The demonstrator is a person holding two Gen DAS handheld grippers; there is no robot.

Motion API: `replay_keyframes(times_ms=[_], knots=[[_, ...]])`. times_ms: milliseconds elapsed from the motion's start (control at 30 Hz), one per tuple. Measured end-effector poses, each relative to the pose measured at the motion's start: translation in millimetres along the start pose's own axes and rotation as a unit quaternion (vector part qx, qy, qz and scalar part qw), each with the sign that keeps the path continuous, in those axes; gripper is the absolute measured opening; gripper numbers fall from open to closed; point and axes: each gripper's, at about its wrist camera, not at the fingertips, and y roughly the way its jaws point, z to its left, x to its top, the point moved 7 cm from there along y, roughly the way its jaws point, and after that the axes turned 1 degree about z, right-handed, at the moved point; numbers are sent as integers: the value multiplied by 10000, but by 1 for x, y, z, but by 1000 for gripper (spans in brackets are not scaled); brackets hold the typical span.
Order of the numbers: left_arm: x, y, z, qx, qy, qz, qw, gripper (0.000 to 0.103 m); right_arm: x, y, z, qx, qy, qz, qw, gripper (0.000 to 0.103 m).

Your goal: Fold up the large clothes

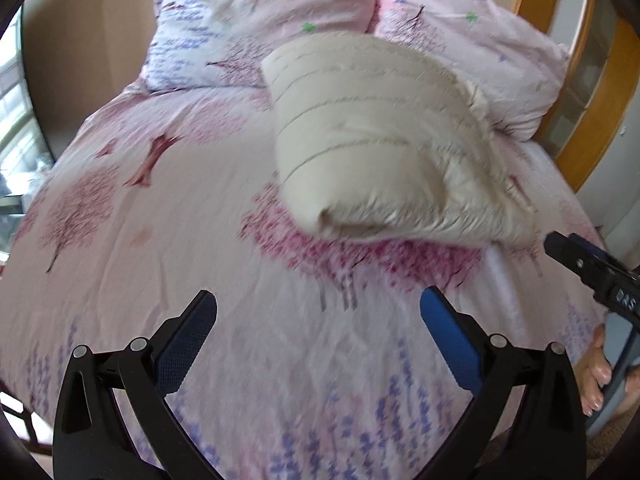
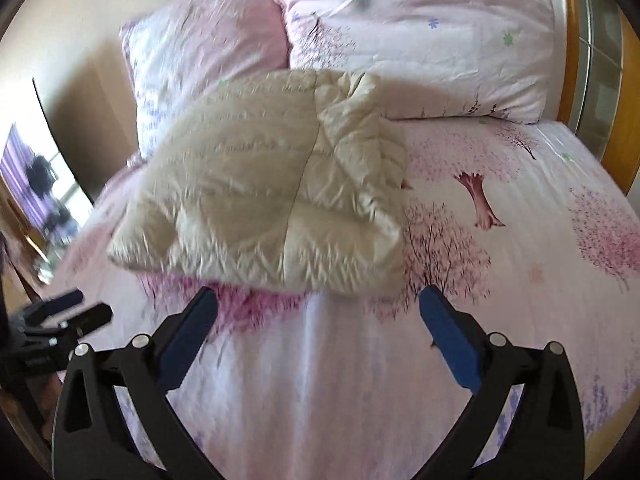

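A cream quilted padded garment [image 1: 376, 140] lies folded in a thick bundle on the pink flowered bed [image 1: 160, 240]; it also shows in the right wrist view [image 2: 272, 196]. My left gripper [image 1: 318, 304] is open and empty, held above the sheet short of the bundle. My right gripper [image 2: 318, 300] is open and empty, its fingertips just in front of the bundle's near edge. The right gripper [image 1: 576, 260] also shows at the right edge of the left wrist view. The left gripper [image 2: 76, 312] shows at the left edge of the right wrist view.
Two pink pillows [image 1: 260, 12] [image 1: 480, 60] lean at the head of the bed behind the garment. A wooden headboard [image 1: 588, 132] stands at the right. A window [image 1: 12, 120] is at the left. The bed [image 2: 520, 240] spreads to the right of the bundle.
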Motion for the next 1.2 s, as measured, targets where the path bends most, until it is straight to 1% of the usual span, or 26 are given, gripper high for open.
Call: replay_keyframes(times_ms=[200,300,433,633,733,1200], knots=[[-8,-1,-2,167,41,167,9997,102,-17,6,10,-88,-195,294,9993,101],[-11,3,-5,252,103,274,9993,102,-21,7,12,-234,-306,363,9986,101],[-14,7,-9,250,136,439,9986,102,-24,9,13,-311,-375,482,9976,101],[-15,15,-7,393,160,648,9970,102,-29,15,12,-443,-437,671,9958,101],[-15,17,-5,463,167,682,9965,102,-29,17,12,-442,-429,698,9957,101],[-17,20,-6,410,142,760,9962,102,-30,23,11,-455,-399,785,9951,101]])
